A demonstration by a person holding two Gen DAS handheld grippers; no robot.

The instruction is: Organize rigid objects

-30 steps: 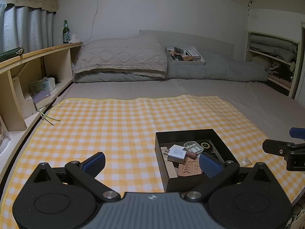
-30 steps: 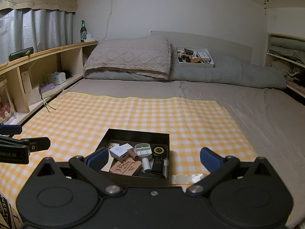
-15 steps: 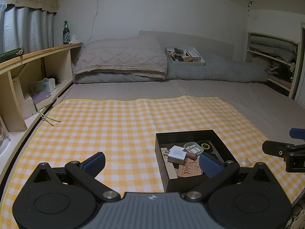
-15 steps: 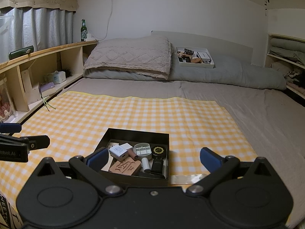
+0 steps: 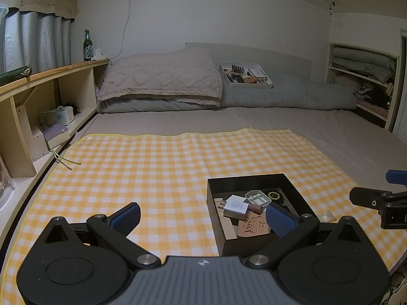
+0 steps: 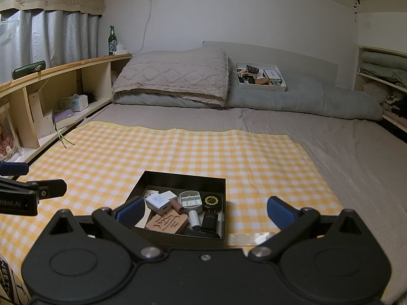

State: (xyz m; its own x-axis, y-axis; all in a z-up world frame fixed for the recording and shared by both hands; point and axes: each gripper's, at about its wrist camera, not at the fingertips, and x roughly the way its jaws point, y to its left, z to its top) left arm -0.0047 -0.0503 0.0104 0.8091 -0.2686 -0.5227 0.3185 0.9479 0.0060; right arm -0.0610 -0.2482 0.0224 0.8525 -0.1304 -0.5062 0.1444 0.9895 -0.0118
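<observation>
Grey bed [image 5: 254,122], wooden shelf [image 5: 51,76]

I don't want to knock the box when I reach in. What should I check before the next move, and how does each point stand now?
1. Left hand-held gripper open, empty: ok.
2. Right hand-held gripper open, empty: ok.
3. Black box flat on the checked cloth: ok.
4. White charger on top, reachable: ok.
5. Brown carved block free of neighbours: not ok, the charger overlaps it.
6. Destination for the items: cannot tell.
</observation>
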